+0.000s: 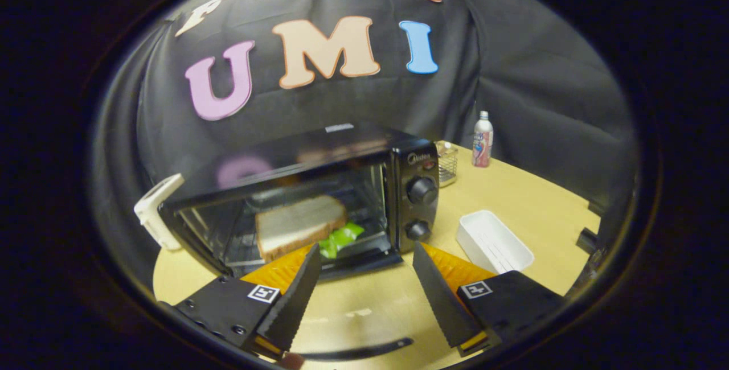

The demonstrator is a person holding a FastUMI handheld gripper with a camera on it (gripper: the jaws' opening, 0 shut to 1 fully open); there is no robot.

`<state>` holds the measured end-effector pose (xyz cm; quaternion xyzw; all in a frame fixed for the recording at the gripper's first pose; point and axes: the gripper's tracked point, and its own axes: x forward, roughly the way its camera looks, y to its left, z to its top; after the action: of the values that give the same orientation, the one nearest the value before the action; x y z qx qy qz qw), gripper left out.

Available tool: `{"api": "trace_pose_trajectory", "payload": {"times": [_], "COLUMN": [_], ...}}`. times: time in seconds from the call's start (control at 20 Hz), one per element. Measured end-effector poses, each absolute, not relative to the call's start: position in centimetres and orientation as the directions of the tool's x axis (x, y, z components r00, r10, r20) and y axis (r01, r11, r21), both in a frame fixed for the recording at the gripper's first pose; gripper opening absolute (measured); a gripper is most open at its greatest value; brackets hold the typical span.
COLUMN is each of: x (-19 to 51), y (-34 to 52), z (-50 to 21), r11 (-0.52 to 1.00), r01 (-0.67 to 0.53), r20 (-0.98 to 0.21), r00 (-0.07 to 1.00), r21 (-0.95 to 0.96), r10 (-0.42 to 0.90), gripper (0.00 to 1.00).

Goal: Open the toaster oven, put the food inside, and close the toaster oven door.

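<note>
Sandwich [299, 227] sits inside oven [307, 199]; door state unclear, maybe closed. My claw [364, 276] is spread, empty, just before the oven.

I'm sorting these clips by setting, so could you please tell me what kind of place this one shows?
Probably a staged recording booth, not a real kitchen: a toaster oven sits on a round wooden table against a black cloth wall; the open gripper holds nothing.
</note>
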<state>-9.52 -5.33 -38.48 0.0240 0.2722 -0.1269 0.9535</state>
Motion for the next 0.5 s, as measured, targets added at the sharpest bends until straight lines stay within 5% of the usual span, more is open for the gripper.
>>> {"api": "trace_pose_trajectory", "payload": {"times": [0.5], "x": [-20.4], "y": [-4.1], "z": [-40.9], "r11": [0.966], "r01": [0.171], "r20": [-0.677], "r00": [0.688], "r21": [-0.196], "r10": [-0.259], "gripper": [1.0]}}
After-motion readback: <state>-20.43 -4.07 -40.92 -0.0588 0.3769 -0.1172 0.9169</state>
